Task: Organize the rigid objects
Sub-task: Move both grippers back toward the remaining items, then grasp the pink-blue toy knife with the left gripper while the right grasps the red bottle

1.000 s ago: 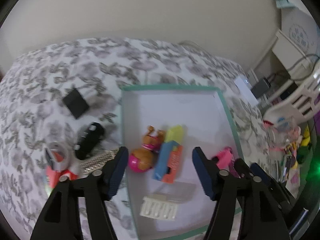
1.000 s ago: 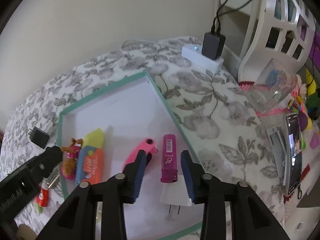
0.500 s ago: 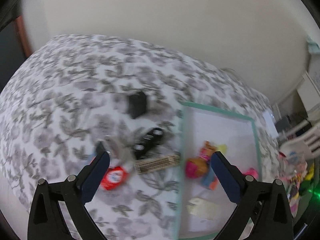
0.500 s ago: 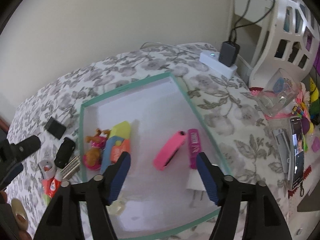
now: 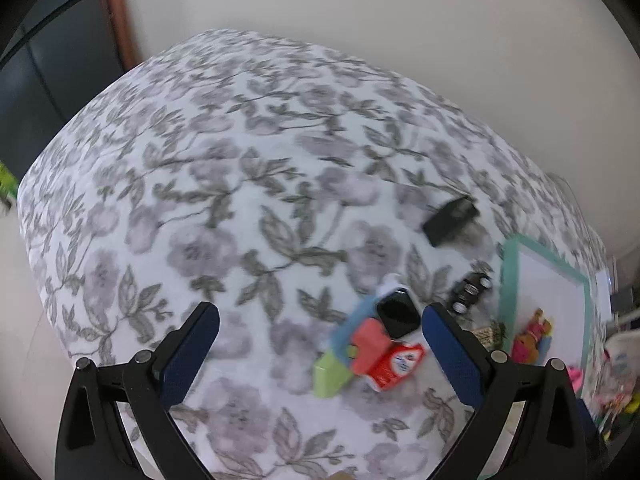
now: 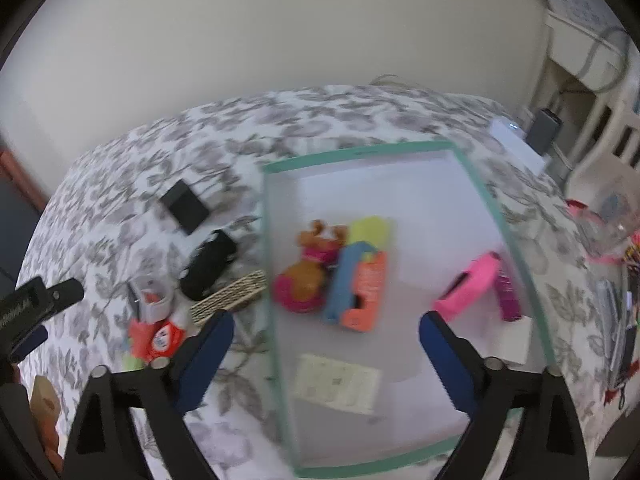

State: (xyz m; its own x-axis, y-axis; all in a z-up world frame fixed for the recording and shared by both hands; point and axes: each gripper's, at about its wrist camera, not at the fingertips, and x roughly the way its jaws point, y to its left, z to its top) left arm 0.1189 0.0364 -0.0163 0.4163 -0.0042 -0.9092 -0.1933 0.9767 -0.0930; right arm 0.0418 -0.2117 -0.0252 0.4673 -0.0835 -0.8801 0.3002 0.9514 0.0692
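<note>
A teal-rimmed white tray (image 6: pixel 360 152) lies on the flowered bedspread. In it are a doll on a pink ball (image 6: pixel 304 280), a blue-orange-yellow toy (image 6: pixel 360 280), a pink piece (image 6: pixel 468 284), a magenta stick (image 6: pixel 506 296) and a white card (image 6: pixel 336 384). My right gripper (image 6: pixel 326 320) hovers over the tray's near left part, its jaws opening, nothing between them. Left of the tray lie a black charger (image 5: pixel 450 220), a toy car (image 5: pixel 470 292), a black-faced watch (image 5: pixel 398 312) and a red packet (image 5: pixel 394 364). My left gripper (image 5: pixel 316 316) is open and empty above the bedspread beside this pile.
A white power strip (image 6: pixel 516 140) with a plugged adapter sits at the bed's far right corner. A clear cup (image 6: pixel 608 216) and small clutter crowd the right side. The bed's rounded left edge (image 5: pixel 32 200) drops off toward a dark doorway. A patterned strip (image 6: pixel 232 298) lies against the tray's left rim.
My left gripper swung left from over the tray to over the bedspread and widened. My right gripper shifted left off the pink and magenta pieces, which stay in the tray, and its jaws spread.
</note>
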